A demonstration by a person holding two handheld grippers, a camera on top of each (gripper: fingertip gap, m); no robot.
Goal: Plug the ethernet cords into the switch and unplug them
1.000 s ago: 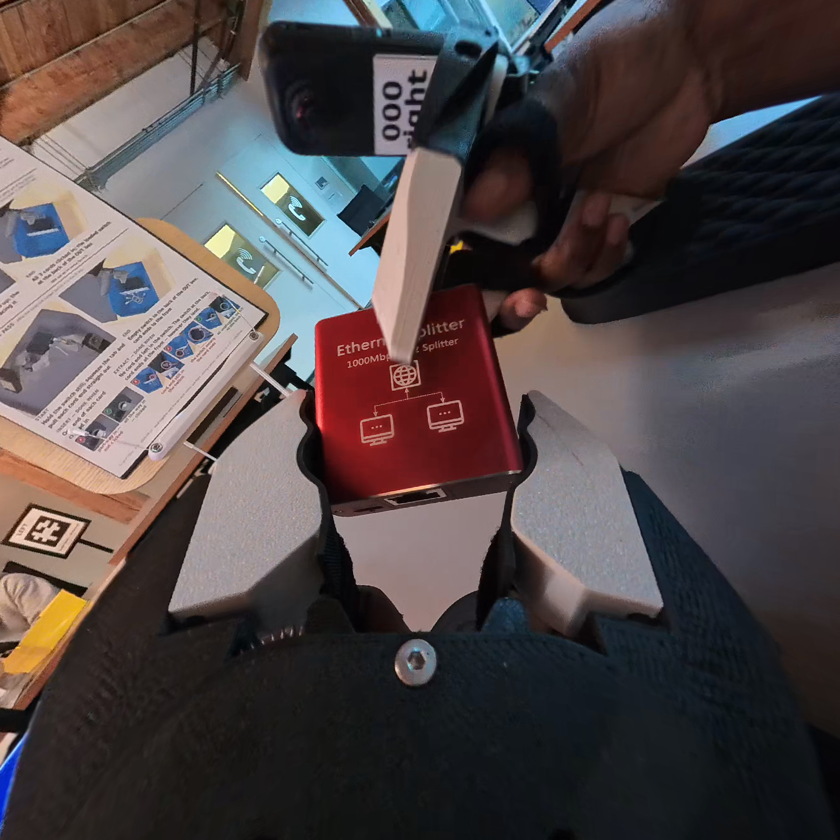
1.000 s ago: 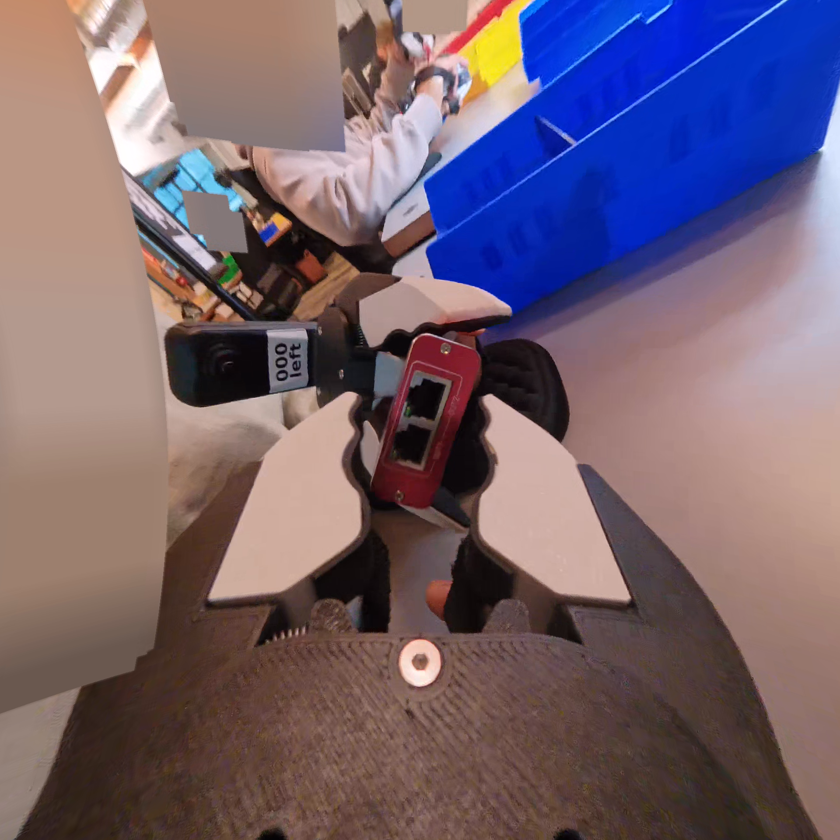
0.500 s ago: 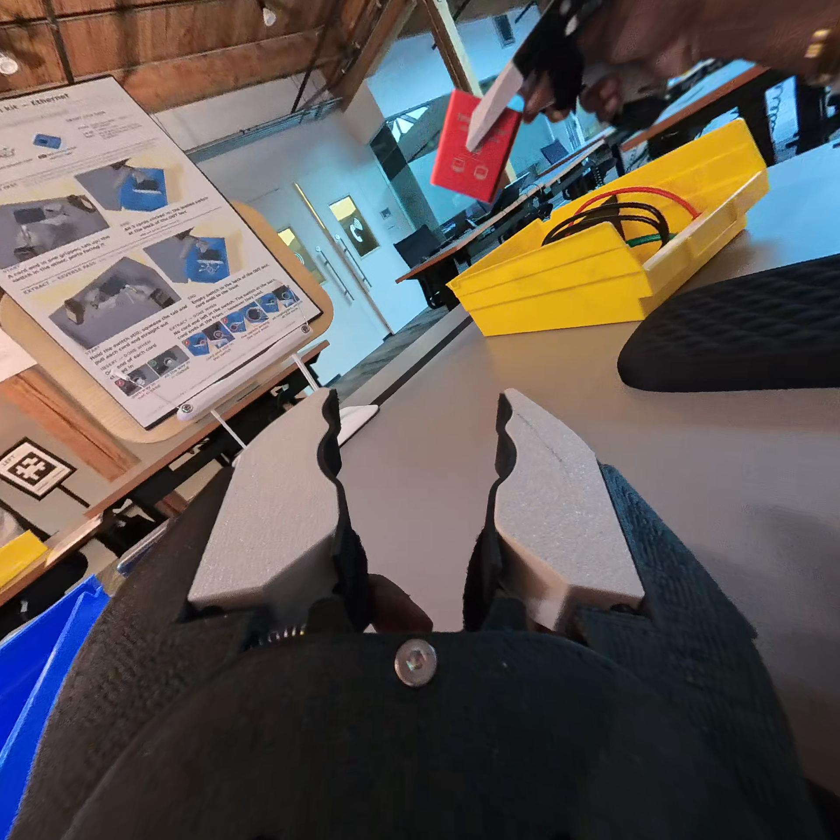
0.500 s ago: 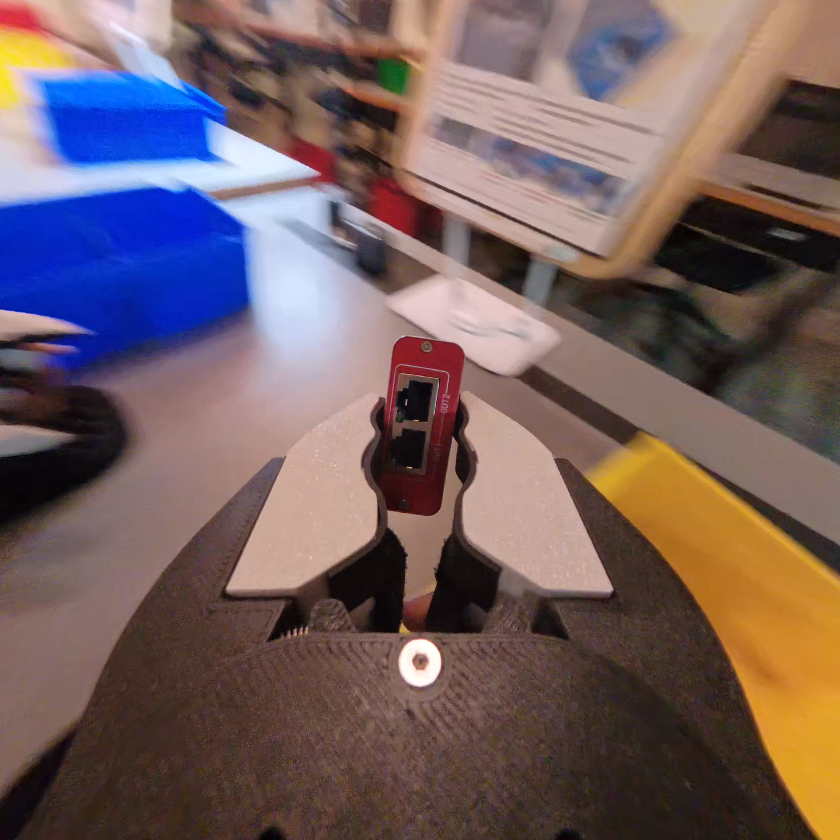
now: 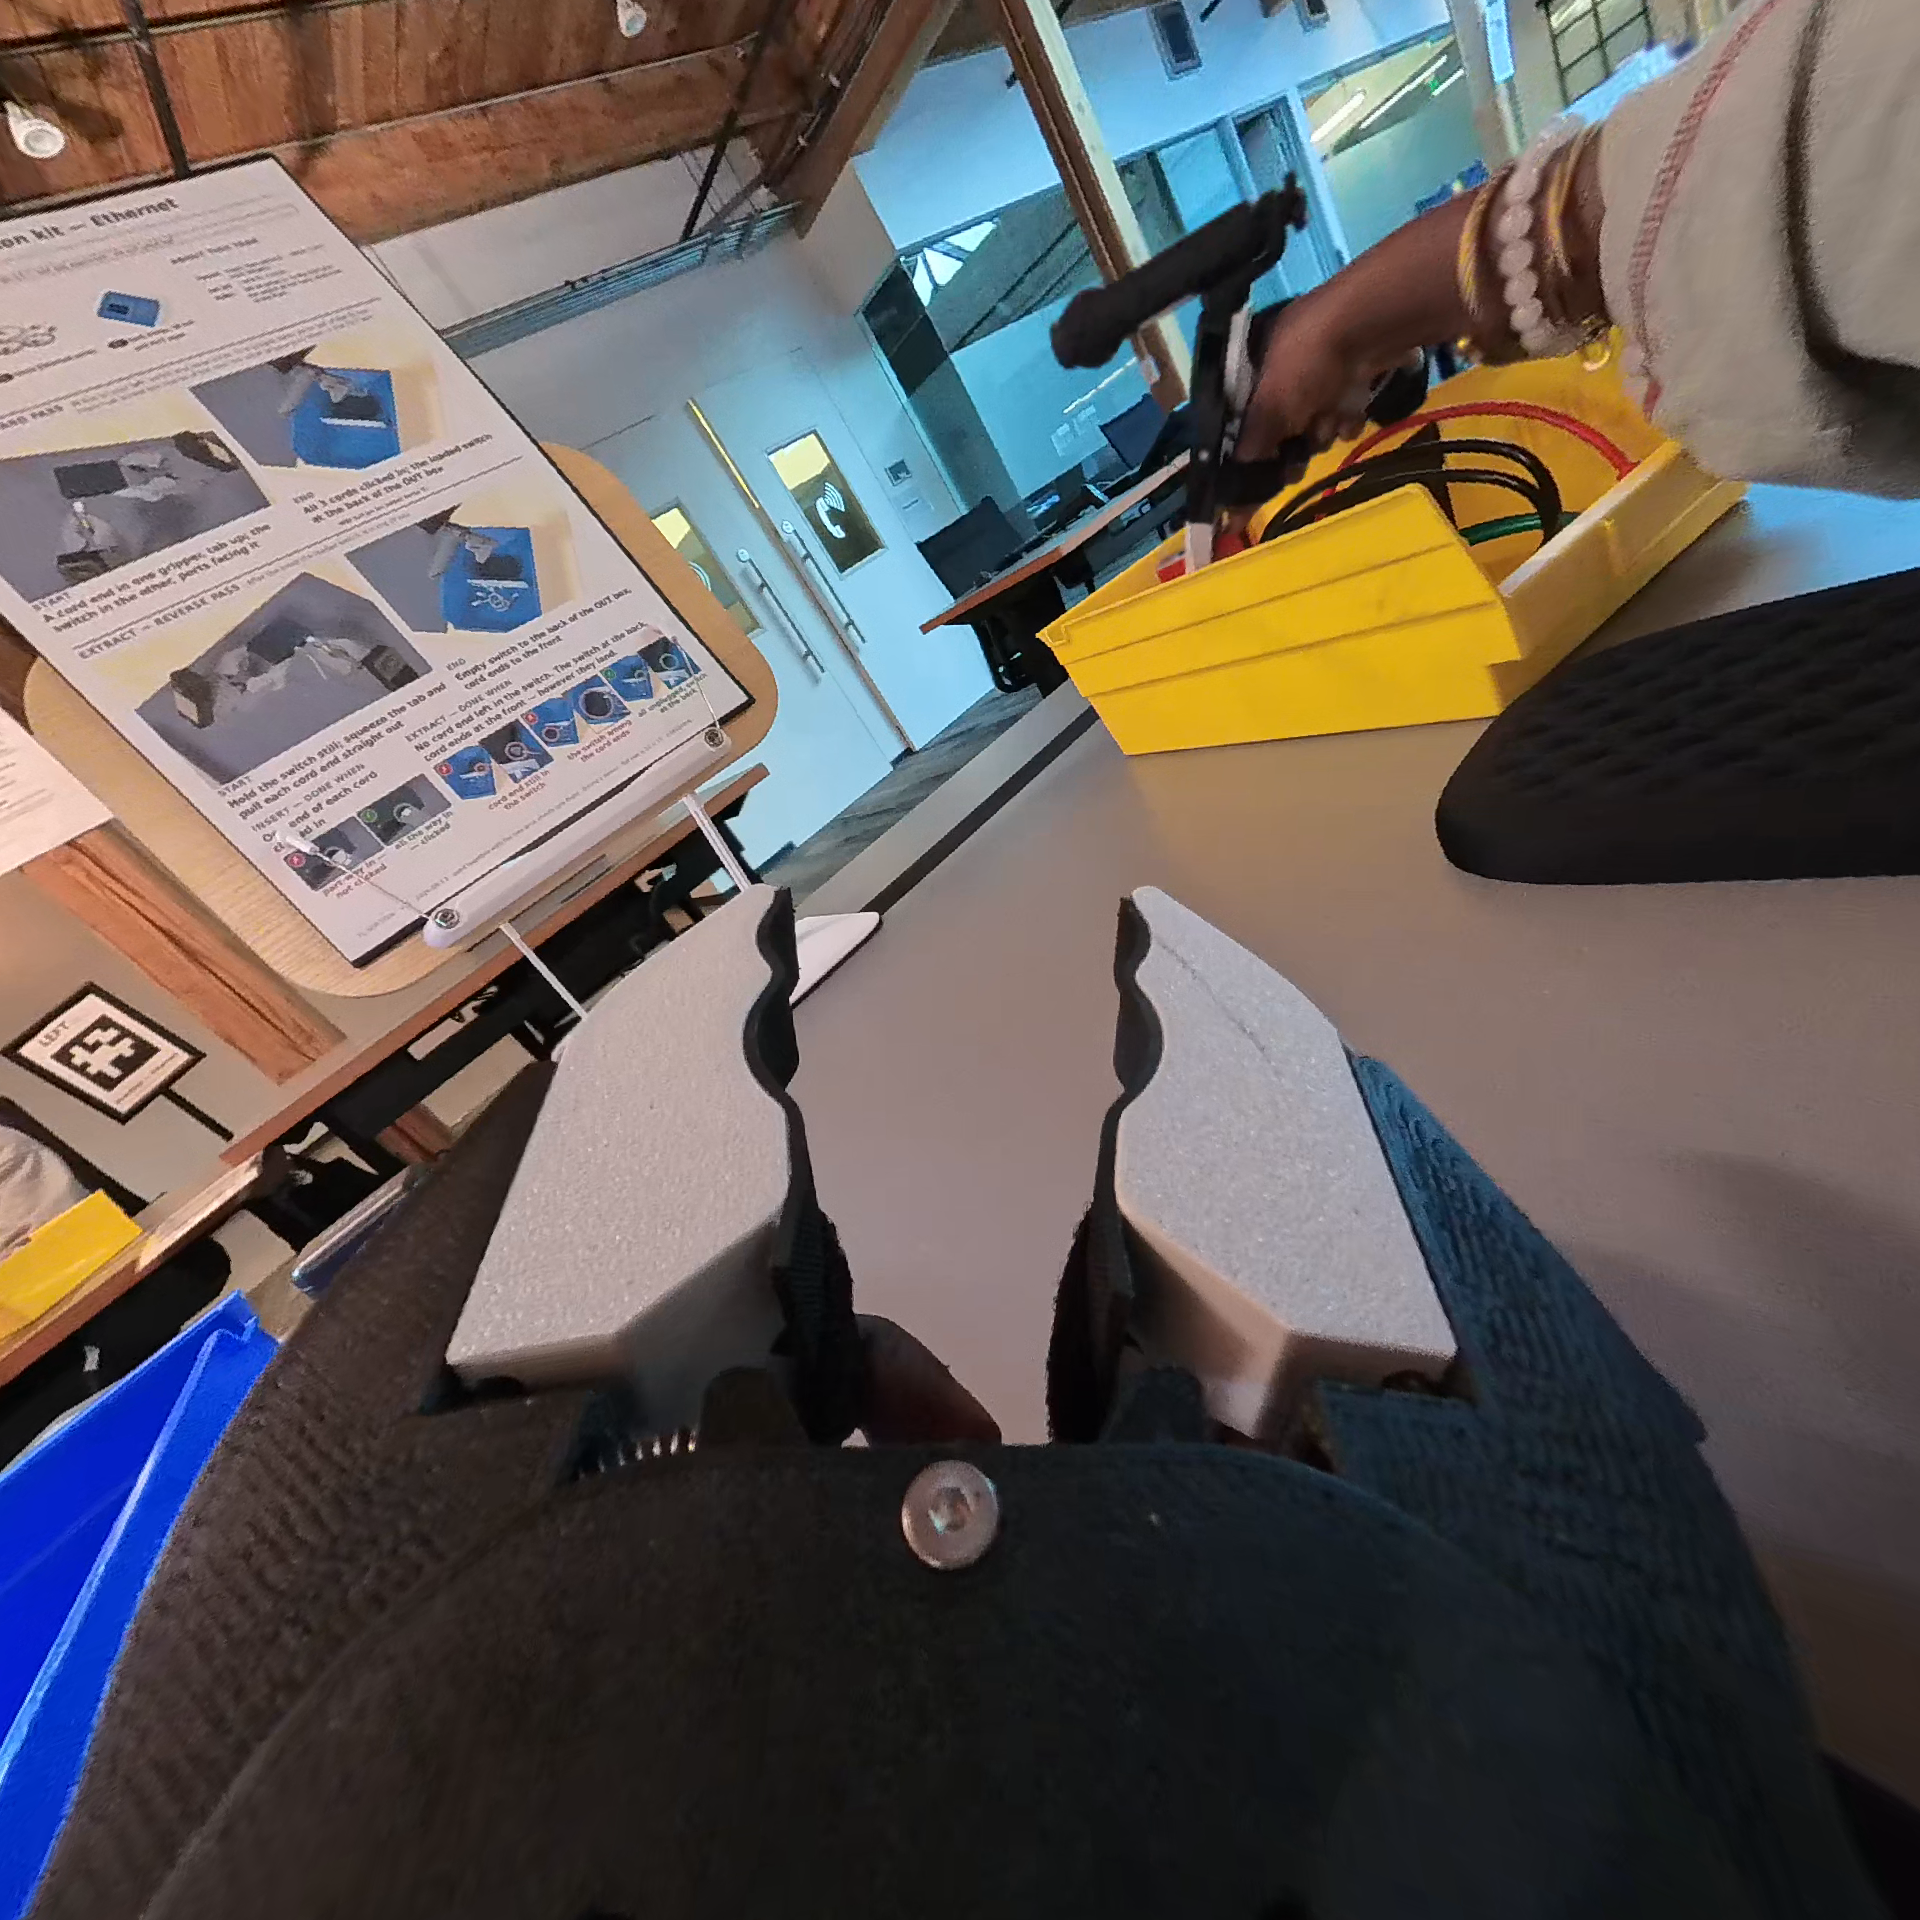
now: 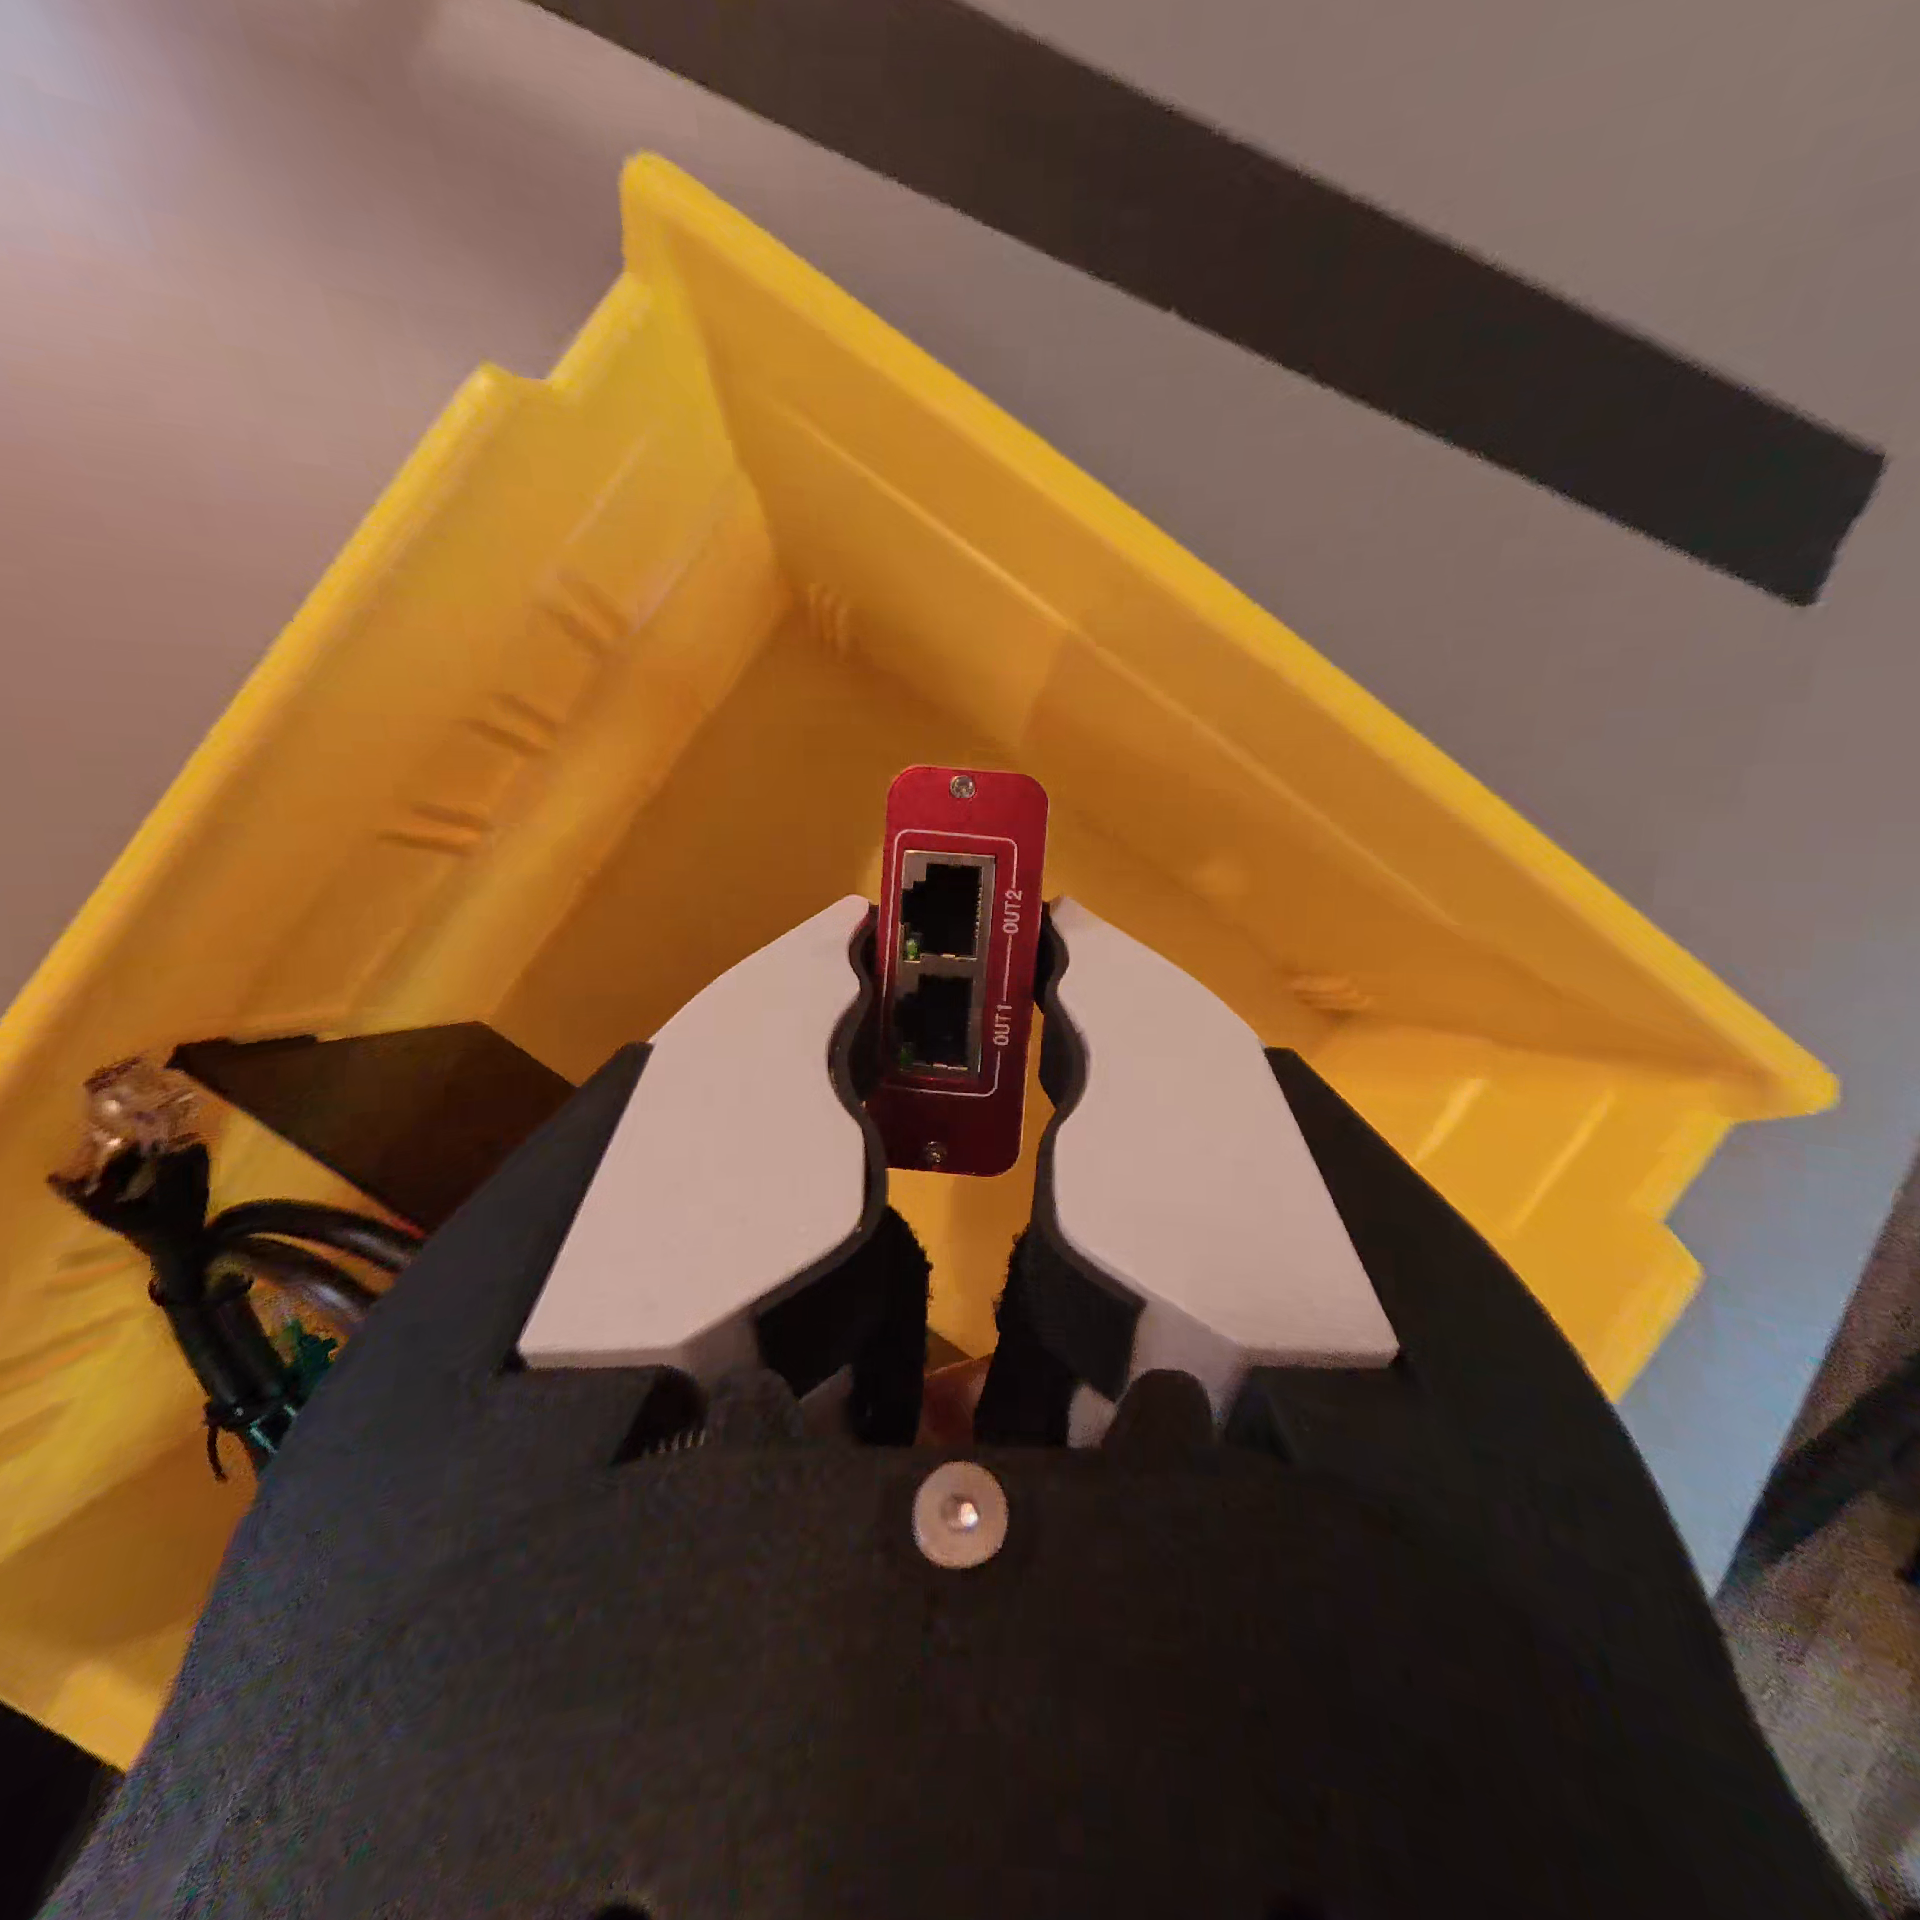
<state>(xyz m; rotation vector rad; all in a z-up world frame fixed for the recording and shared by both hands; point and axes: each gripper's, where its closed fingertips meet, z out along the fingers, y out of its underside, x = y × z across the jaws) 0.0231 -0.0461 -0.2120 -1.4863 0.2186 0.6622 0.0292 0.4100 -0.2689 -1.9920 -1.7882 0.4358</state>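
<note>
My right gripper (image 6: 956,914) is shut on the red ethernet switch (image 6: 963,971), two empty ports facing the camera, and holds it down inside the yellow bin (image 6: 1195,665). Bundled black, red and green ethernet cords (image 6: 208,1278) lie in the bin's left part. My left gripper (image 5: 951,925) is open and empty, low over the grey table (image 5: 1403,1039). In the left wrist view the right gripper (image 5: 1210,436) reaches into the yellow bin (image 5: 1299,644), held by a person's hand; the cords (image 5: 1455,478) show above the rim. The switch is hidden there.
An instruction board (image 5: 312,582) stands on a stand at the table's far left edge. A black mat (image 5: 1714,758) lies right of the left gripper. A blue bin (image 5: 94,1538) sits at the lower left. A dark gap (image 6: 1247,322) runs between tabletops beyond the yellow bin. About 45 cm separates my left fingertips from my right.
The switch passed from my left gripper to my right, which carried it off and down into the yellow bin. The left gripper let go and stays open over the table.
</note>
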